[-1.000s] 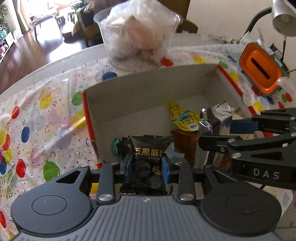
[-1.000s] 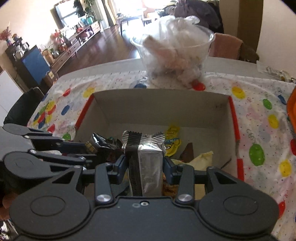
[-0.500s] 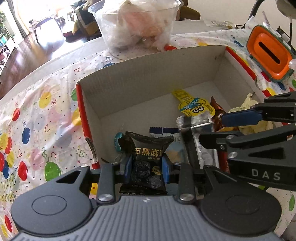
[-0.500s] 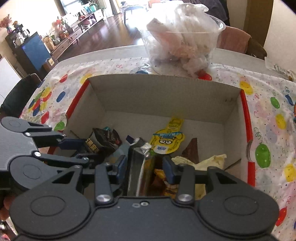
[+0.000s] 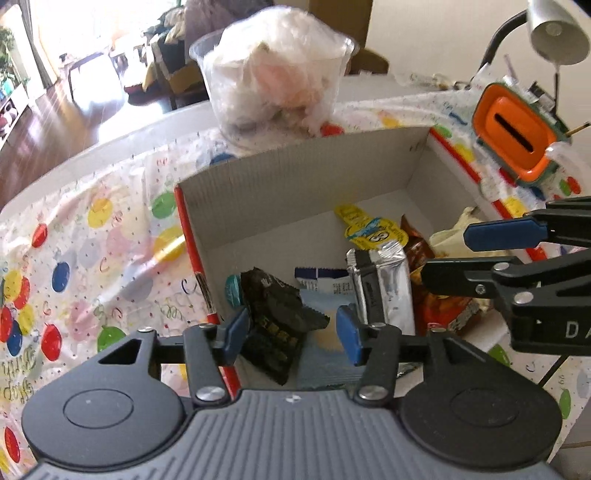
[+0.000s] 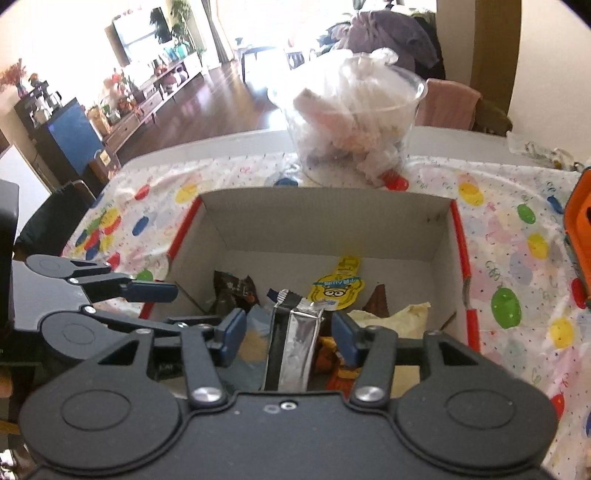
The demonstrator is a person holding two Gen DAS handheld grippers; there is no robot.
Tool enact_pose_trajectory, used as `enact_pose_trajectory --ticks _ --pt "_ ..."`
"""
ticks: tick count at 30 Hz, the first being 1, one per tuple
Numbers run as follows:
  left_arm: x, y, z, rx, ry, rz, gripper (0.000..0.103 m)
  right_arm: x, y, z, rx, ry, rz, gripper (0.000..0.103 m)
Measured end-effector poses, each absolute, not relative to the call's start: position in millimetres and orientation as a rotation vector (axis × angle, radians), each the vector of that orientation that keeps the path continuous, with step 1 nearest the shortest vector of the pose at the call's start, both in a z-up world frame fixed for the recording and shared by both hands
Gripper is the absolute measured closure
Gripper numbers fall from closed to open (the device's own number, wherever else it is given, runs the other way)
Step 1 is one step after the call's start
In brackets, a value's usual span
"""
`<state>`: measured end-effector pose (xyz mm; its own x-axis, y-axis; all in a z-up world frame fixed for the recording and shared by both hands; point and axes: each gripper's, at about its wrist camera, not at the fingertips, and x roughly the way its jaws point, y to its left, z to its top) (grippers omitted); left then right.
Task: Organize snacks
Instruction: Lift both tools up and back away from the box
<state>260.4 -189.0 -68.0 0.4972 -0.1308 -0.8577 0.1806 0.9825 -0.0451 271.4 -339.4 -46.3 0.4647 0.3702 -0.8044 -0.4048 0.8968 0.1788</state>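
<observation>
A cardboard box (image 5: 303,184) with red edges sits on the balloon-print tablecloth and holds several snacks. My left gripper (image 5: 291,332) is open over the box's near left corner; the black snack packet (image 5: 277,317) lies loose between its fingers, touching neither pad. My right gripper (image 6: 288,332) is open over the near middle of the box (image 6: 325,221); the silver snack bar (image 6: 293,347) lies between its fingers, released. The silver bar (image 5: 384,291) also shows in the left wrist view. A yellow cartoon packet (image 6: 338,286) lies further in.
A clear plastic tub (image 6: 351,122) of wrapped items stands behind the box. An orange container (image 5: 513,129) and a desk lamp (image 5: 557,33) are at the right. The tablecloth (image 5: 92,240) spreads left of the box. Brown and pale wrappers (image 6: 391,314) lie in the box's right part.
Both grippers have opened. The black packet and the silver bar have dropped from the fingers into the box, and both grippers have pulled back a little.
</observation>
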Motion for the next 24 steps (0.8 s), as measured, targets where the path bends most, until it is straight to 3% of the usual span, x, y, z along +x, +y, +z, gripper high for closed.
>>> enact_pose_trajectory --ticks 3,6,10,13,17,19,24 --pt "250.3 -185.7 -57.7 0.055 1.006 -0.199 0.050 259.0 -343.6 -35.9 -0.018 0.943 0.464 0.045" --pt "236.8 -182.4 -46.0 0.065 0.964 -0.209 0.038 247.5 -346.9 -26.0 0.014 0.916 0.457 0.038" --pt "219.4 -179.3 -30.1 0.080 0.912 -0.223 0.037 229.0 -349.9 -13.0 0.055 0.876 0.452 0.031" --pt "208.0 -173.8 -19.9 0.064 0.891 -0.234 0.029 214.9 -351.8 -5.1 0.066 0.830 0.436 0.020" --pt "193.8 -165.5 -8.2 0.046 0.861 -0.250 0.026 199.8 -352.5 0.8 0.067 0.785 0.411 0.015" --pt "187.1 -161.7 -4.1 0.039 0.850 -0.254 0.026 192.6 -352.9 2.8 0.067 0.757 0.396 0.003" --pt "170.1 -150.6 4.6 0.030 0.798 -0.244 0.020 177.2 -353.0 3.9 0.088 0.729 0.376 0.000"
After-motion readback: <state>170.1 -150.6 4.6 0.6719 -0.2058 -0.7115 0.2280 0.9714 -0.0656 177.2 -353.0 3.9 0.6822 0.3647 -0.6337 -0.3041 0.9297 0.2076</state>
